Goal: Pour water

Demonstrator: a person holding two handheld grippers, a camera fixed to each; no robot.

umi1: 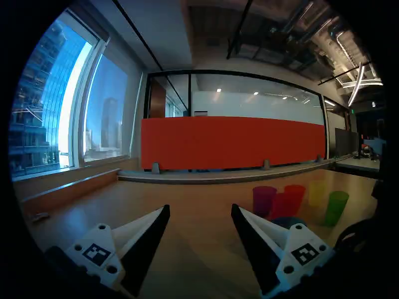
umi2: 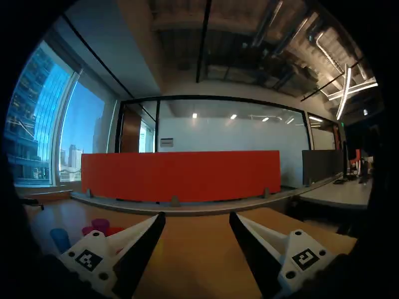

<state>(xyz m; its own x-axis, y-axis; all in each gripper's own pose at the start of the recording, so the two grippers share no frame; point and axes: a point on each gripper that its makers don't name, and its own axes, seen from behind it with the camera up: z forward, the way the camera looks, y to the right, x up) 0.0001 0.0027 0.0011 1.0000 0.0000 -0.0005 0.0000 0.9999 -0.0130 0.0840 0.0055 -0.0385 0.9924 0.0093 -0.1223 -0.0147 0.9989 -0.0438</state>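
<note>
A cluster of plastic cups stands on the wooden table in the left gripper view: a purple cup (umi1: 263, 199), a red cup (umi1: 293, 196), a yellow cup (umi1: 316, 193), a green cup (umi1: 335, 207) and a dark blue one (umi1: 288, 222) partly behind the right finger. My left gripper (umi1: 199, 213) is open and empty, left of and short of the cups. In the right gripper view, my right gripper (umi2: 197, 219) is open and empty above the table; a blue cup (umi2: 60, 239) and a purple cup (umi2: 99, 225) sit low at the left, partly hidden by its left finger.
An orange divider panel (umi1: 232, 142) runs along the table's far edge. Large windows (umi1: 60, 119) line the left wall. Another desk (umi2: 339, 192) with monitors stands at the right. Bare wooden tabletop (umi1: 199, 219) lies between the fingers.
</note>
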